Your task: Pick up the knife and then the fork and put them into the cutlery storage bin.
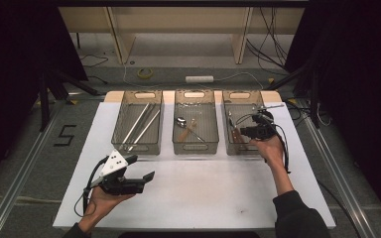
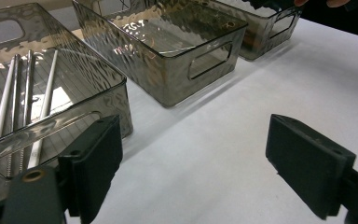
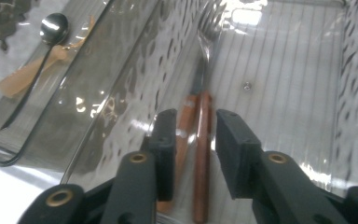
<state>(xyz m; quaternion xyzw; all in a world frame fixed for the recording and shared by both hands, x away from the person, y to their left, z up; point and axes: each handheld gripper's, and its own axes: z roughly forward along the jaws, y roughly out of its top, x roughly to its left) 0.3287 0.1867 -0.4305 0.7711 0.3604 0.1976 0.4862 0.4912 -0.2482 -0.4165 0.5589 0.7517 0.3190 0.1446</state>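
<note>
1. We see the right hand-held gripper down inside the right bin, at about 2 o'clock on the counter.
2. In the right gripper view, its jaws are part-spread around two wooden-handled pieces — a fork and, touching it on the left, a second utensil whose head we cannot tell.
3. The fork handle runs up the gap between the jaws; whether the pads touch it, we cannot tell. Nothing looks pinched.
4. Fork tines point to 12 o'clock in that view and lie close along the bin's left wall.
5. The left hand-held gripper hangs over bare counter at about 8 o'clock, jaws spread wide, holding nothing.
6. It sits just in front of the left bin, which holds several metal straws lying lengthwise.
7. The middle bin holds a spoon — bowl toward 11 o'clock — crossed with a pale wooden piece.
</note>
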